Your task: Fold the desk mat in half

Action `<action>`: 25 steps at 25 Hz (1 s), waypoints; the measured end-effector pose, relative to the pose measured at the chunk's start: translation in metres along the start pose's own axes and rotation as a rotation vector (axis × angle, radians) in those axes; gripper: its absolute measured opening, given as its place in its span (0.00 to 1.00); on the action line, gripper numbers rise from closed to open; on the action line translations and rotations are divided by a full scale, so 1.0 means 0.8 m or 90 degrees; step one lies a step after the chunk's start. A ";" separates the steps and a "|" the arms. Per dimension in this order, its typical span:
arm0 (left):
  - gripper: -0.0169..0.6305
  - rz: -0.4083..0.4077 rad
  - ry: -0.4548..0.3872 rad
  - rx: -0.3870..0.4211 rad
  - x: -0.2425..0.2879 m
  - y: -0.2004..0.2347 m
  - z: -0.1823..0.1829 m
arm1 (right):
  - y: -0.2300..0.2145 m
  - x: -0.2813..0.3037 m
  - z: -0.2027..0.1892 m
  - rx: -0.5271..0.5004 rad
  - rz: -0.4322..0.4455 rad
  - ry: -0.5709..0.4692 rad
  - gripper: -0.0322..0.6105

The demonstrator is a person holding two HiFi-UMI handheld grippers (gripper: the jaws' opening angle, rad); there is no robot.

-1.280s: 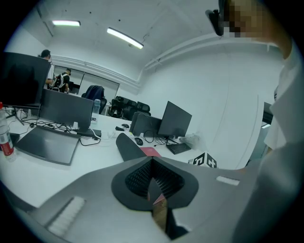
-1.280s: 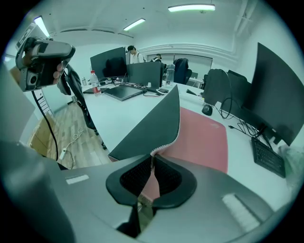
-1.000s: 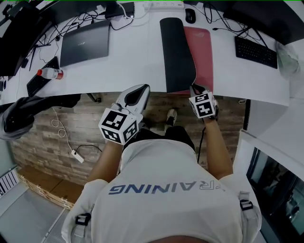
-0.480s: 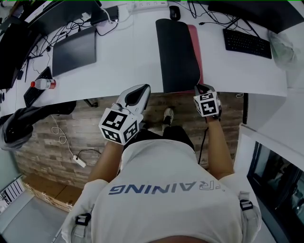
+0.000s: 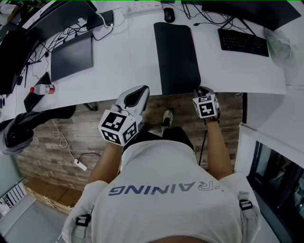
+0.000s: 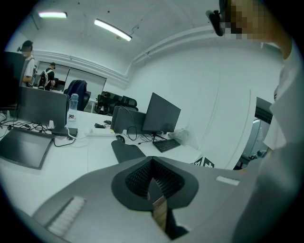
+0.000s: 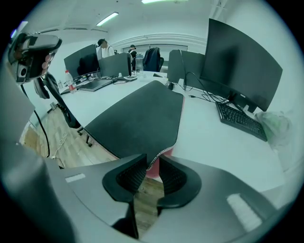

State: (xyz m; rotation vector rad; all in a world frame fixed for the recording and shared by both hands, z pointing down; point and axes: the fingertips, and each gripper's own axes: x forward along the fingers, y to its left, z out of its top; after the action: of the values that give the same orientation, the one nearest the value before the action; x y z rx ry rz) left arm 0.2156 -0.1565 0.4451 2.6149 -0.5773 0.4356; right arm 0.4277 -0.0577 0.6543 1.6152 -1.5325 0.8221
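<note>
Desk mat (image 5: pixel 176 57): folded in half, black underside up, lying flat on the white desk (image 5: pixel 135 61). The long strip runs from the near desk edge toward the far side. Its red face (image 7: pixel 152 170) shows only beneath the near right corner.

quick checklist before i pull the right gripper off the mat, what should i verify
1. Desk mat folded over, black side up: ok. Only a sliver of red shows under the near corner in the right gripper view.
2. Right gripper let go: ok. Its jaws have just been opening. The mat's corner stands between them, not pinched.
3. Folded edges lined up at the far end: cannot tell.
4. Left gripper clear of the mat: ok. Jaws together, nothing in them, held off the desk's near edge.
5. Keyboard and mouse clear of the mat: ok.
</note>
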 end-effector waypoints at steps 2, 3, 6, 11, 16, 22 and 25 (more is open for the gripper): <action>0.02 0.001 -0.004 0.001 -0.003 0.003 0.003 | -0.004 -0.002 0.004 0.005 -0.013 0.000 0.25; 0.02 0.002 -0.006 0.002 -0.004 0.004 0.005 | -0.006 -0.003 0.007 0.009 -0.017 -0.001 0.32; 0.02 0.000 -0.016 0.004 -0.012 0.007 0.010 | -0.010 -0.012 0.017 0.023 -0.029 -0.014 0.44; 0.02 -0.005 -0.042 0.014 -0.029 0.008 0.027 | -0.009 -0.050 0.062 0.043 -0.045 -0.090 0.40; 0.02 0.001 -0.086 0.035 -0.049 0.020 0.060 | 0.000 -0.102 0.132 0.048 -0.049 -0.204 0.29; 0.02 0.031 -0.154 0.058 -0.091 0.052 0.116 | 0.006 -0.187 0.209 0.060 -0.061 -0.345 0.14; 0.02 0.046 -0.187 0.067 -0.113 0.062 0.141 | 0.014 -0.232 0.245 0.065 -0.053 -0.414 0.08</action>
State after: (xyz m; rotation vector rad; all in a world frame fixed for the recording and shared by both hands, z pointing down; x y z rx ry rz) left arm 0.1378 -0.2204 0.3300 2.7872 -0.7644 0.1036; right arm 0.3937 -0.1301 0.3965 2.1394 -1.8546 0.3373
